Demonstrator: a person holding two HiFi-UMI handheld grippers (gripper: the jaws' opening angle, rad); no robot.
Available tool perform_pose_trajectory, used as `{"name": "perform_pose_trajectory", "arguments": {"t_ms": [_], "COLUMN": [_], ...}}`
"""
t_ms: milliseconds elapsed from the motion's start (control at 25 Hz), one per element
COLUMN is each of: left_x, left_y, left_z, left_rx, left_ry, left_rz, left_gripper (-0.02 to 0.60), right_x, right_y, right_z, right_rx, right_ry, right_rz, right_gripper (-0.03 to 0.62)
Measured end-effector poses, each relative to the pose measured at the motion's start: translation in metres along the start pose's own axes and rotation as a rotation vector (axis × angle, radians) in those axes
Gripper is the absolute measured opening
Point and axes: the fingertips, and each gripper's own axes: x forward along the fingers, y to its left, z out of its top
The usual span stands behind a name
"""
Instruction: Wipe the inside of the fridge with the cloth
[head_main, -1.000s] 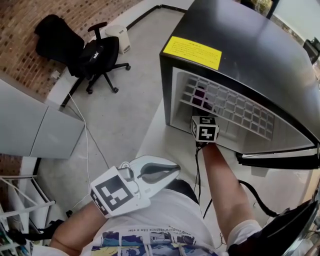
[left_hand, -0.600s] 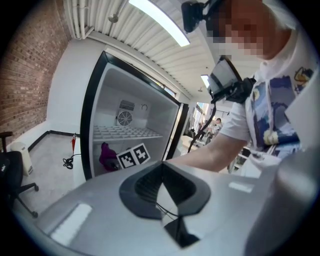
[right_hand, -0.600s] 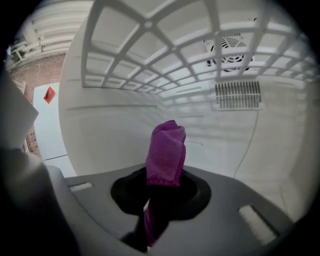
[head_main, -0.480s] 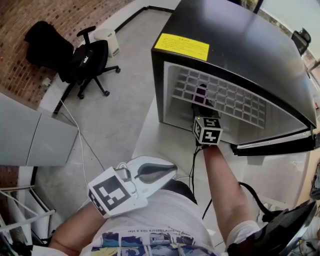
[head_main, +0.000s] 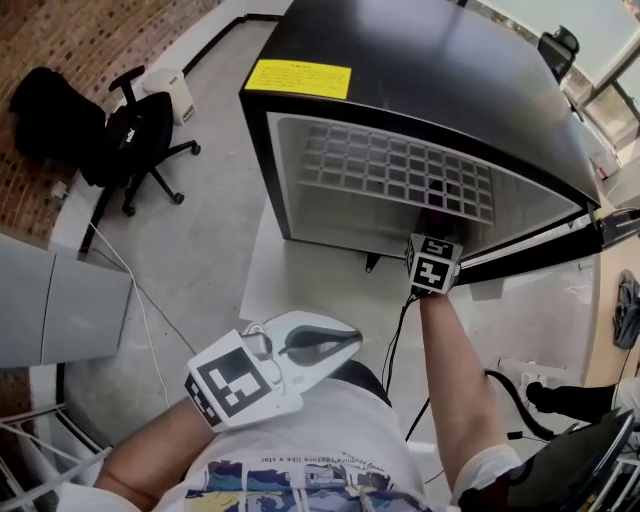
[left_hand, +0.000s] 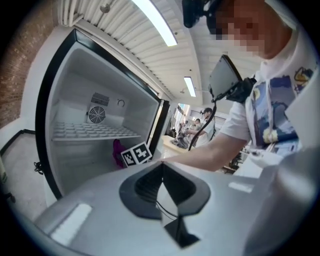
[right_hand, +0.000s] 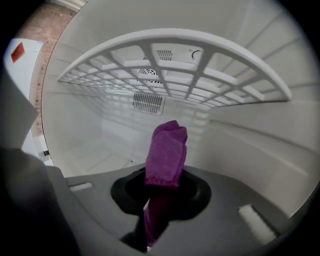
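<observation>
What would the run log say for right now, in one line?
right gripper: shut on purple cloth | place: inside fridge, below shelf | left gripper: shut, empty, outside fridge

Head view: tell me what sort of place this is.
Probably an office or workshop, not a home kitchen: a swivel chair on a bare concrete floor, a brick wall, and ceiling strip lights.
</observation>
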Motion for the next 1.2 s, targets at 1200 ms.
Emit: {"name": "perform_pose_trajectory", "arguments": {"t_ms": [1200], "left_x": [-0.027], "left_y": [0.021], "left_z": [-0.01], "left_rx": [-0.019], "left_ry": [-0.009], "left_rz": [0.143], "left_gripper": [0.005], "right_x": [0.033], "right_y": [0.142], "right_z": [-0.01], "right_rx": [0.005], "right_ry": [0.093], "right_rz": [0.271], "right_gripper": [0.057]}}
